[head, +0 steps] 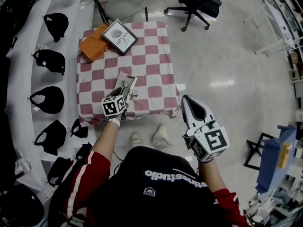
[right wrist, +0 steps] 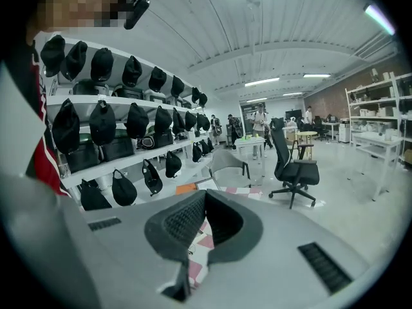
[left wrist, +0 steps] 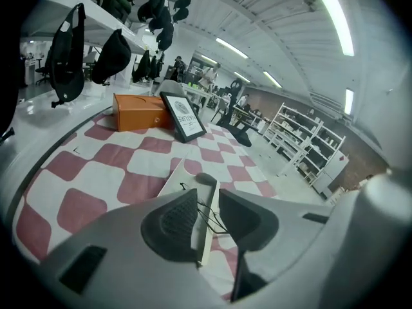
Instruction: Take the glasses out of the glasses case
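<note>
An open white glasses case (head: pixel 128 77) (left wrist: pixel 182 176) lies near the front edge of the pink-and-white checked table (head: pixel 151 51). Thin wire-framed glasses (head: pixel 128 87) (left wrist: pixel 210 215) rest on its near end. My left gripper (head: pixel 122 92) (left wrist: pixel 207 194) reaches down over that end. Its jaws stand apart, with the case's white edge and the wire frame in the gap between them. I cannot see the pads pressing on either. My right gripper (head: pixel 187 99) (right wrist: pixel 203 196) hangs off the table's right side above the floor, jaws together and empty.
An orange box (head: pixel 94 44) (left wrist: pixel 138 111) and a framed picture (head: pixel 119 36) (left wrist: pixel 184 117) stand at the table's far left corner. White shelves of black caps (head: pixel 47 60) run along the left. A black office chair (head: pixel 196 1) (right wrist: pixel 293 166) stands beyond the table.
</note>
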Motion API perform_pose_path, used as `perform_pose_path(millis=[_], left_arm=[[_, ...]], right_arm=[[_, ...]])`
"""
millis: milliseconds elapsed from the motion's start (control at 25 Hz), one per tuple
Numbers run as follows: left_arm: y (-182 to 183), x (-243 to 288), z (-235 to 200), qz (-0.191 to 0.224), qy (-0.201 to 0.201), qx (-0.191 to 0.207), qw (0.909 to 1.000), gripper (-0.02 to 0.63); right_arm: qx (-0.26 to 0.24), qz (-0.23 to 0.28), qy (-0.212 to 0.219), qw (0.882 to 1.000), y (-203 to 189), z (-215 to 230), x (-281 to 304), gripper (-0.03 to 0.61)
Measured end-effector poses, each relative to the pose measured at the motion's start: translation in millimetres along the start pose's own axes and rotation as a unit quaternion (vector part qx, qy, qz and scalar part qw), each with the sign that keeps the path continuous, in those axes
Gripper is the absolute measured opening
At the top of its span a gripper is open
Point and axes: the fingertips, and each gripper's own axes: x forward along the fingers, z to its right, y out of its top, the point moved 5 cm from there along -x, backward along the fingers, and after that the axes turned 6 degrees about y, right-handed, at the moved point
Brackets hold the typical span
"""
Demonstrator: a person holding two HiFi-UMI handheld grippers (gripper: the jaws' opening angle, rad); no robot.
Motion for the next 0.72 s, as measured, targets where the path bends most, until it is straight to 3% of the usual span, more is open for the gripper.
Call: perform_pose_path(millis=[720], left_arm=[[-5, 40, -14, -0.042, 0.043, 0.001, 0.9982, 0.106]], right_arm=[[-0.003, -0.018, -0.013, 1.000, -9, 14, 3, -0.003]])
